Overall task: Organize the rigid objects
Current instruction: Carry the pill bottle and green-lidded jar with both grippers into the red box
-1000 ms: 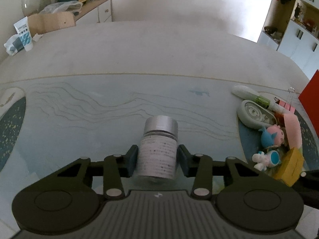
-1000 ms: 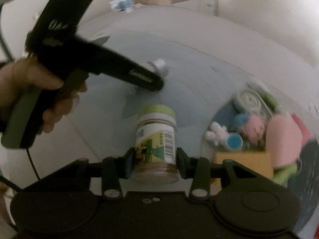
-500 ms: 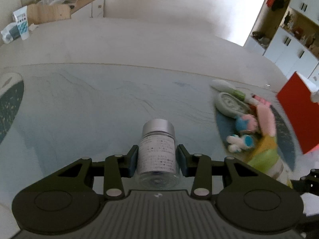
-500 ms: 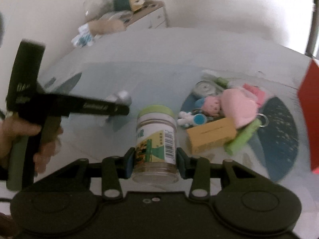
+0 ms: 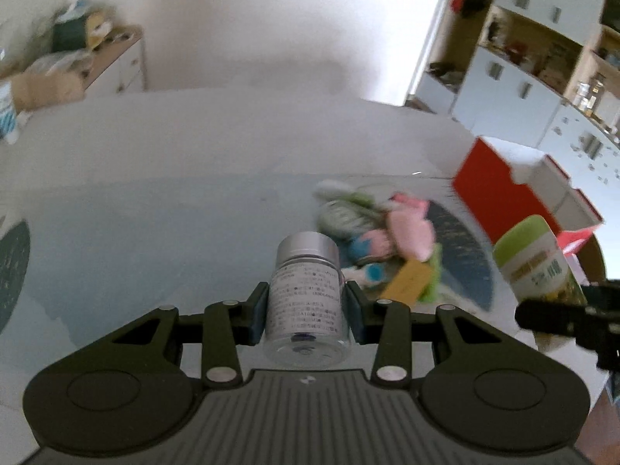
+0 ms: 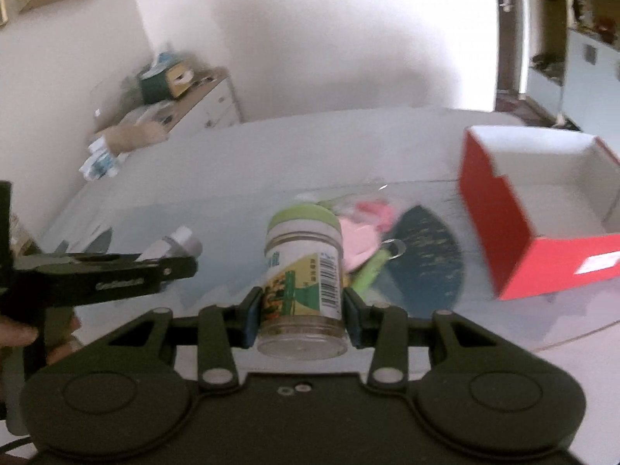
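My left gripper [image 5: 306, 310] is shut on a clear bottle with a silver cap [image 5: 306, 290] and holds it above the table. My right gripper [image 6: 300, 312] is shut on a jar with a green lid [image 6: 302, 271], also lifted; the jar shows in the left wrist view [image 5: 536, 267] at far right. An open red box with a white inside [image 6: 542, 209] stands on the table at the right, also in the left wrist view [image 5: 503, 197]. The left gripper appears in the right wrist view [image 6: 116, 275] at left.
A heap of small things [image 5: 387, 240], pink, green, blue and a yellow box, lies on a dark round patch of the table cover [image 6: 430, 267] beside the red box. A cabinet with clutter [image 6: 178, 100] stands at the back left; white cupboards [image 5: 523, 89] at right.
Both grippers, each still holding its container, have swung to the right. The red box has come into fuller view and the heap of small things has shifted toward the middle.
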Demonstrator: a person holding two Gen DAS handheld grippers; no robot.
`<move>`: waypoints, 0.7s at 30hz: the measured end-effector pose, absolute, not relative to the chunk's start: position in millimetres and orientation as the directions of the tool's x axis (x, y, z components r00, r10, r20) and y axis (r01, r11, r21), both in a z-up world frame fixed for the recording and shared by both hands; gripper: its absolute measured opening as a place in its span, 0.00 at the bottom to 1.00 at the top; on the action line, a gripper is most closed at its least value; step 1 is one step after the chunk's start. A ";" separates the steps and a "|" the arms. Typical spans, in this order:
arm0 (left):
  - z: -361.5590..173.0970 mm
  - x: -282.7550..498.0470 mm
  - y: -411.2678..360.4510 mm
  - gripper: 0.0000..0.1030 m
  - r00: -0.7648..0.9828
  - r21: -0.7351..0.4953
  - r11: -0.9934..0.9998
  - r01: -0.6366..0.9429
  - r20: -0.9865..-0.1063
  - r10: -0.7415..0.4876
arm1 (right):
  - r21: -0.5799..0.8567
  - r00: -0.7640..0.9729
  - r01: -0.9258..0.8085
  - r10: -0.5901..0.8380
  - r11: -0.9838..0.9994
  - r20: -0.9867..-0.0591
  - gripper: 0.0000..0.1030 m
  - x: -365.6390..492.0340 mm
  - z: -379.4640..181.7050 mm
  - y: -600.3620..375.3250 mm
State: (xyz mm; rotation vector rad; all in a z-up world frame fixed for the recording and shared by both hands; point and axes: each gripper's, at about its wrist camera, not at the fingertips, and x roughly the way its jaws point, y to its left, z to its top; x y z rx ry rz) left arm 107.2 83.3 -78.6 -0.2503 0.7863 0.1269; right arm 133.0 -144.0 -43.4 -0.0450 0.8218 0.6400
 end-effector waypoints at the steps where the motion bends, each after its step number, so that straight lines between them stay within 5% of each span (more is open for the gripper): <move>1: -73.8 107.2 77.5 0.39 0.708 -0.176 0.966 -0.190 -0.706 0.010 | 0.199 0.519 -0.536 0.506 0.821 -0.689 0.40 134.8 -39.2 -150.9; 21: -12.9 195.1 -53.2 0.39 0.742 -0.161 0.986 0.044 -0.655 -0.140 | 0.182 0.622 -0.402 0.413 0.898 -0.665 0.40 224.8 -23.2 -270.7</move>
